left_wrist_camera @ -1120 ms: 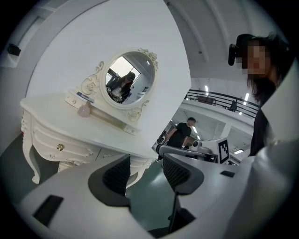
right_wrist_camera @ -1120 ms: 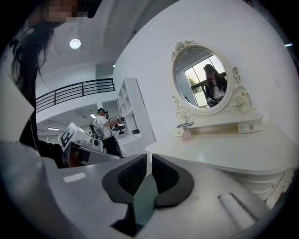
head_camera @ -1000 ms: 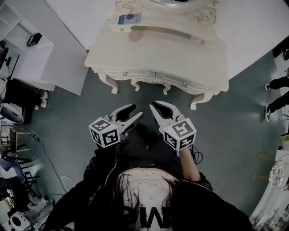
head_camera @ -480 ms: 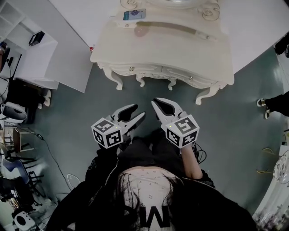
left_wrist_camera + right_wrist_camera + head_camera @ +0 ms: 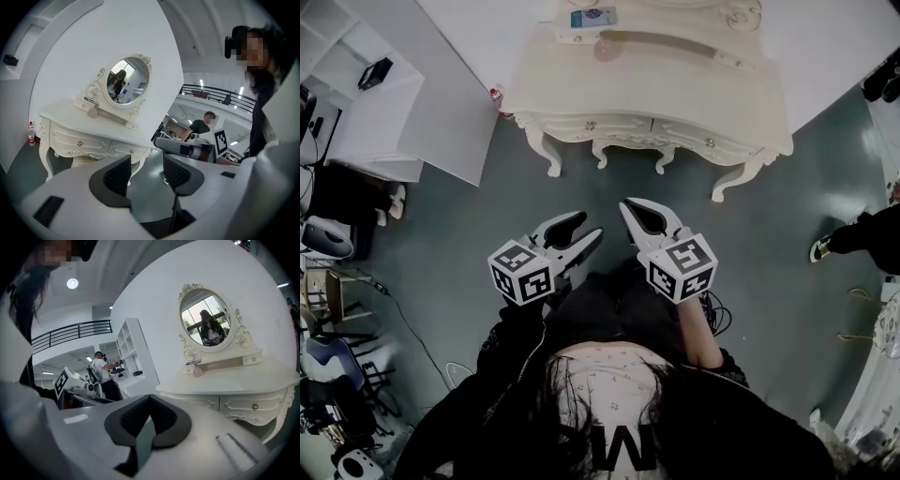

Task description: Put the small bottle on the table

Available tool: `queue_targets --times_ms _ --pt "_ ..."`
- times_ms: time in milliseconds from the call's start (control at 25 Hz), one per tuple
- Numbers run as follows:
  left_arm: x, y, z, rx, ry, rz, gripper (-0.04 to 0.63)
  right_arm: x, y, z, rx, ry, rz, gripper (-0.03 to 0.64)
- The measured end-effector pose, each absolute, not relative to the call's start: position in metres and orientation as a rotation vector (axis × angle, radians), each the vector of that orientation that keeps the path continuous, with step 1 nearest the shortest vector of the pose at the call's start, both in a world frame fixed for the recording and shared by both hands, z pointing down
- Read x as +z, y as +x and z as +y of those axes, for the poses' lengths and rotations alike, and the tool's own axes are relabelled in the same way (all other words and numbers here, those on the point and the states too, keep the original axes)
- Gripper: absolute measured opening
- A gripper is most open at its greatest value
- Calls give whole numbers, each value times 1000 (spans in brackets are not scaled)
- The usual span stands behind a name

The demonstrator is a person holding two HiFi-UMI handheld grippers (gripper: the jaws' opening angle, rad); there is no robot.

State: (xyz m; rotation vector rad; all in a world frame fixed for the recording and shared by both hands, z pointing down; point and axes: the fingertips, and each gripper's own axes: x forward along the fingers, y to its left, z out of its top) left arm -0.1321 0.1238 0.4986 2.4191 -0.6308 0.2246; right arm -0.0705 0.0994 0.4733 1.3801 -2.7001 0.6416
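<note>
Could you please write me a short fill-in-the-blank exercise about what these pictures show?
1. The small bottle stands on the ____, beside a leg of the dressing table.
2. The mirror above the dressing table is ____ in shape.
3. The jaws of the left gripper are ____, not shut, with nothing between them.

Missing words: floor; oval; open.

Readable text, one entry: a large pale "W" on the person's dark top (image 5: pixel 623 452), head view, bottom edge; possibly part of a longer word. Left marker cube (image 5: pixel 521 273) and right marker cube (image 5: pixel 682 268): square codes only, no characters I can read. Blue card (image 5: pixel 592 17) on dressing table (image 5: pixel 675 103): print too small.
</note>
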Motion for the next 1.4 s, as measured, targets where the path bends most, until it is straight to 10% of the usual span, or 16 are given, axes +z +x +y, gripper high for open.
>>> queue_targets --times_ms 1400 --pt "494 -190 157 179 2495 -452 215 477 -141 143 528 1455 -2574 9"
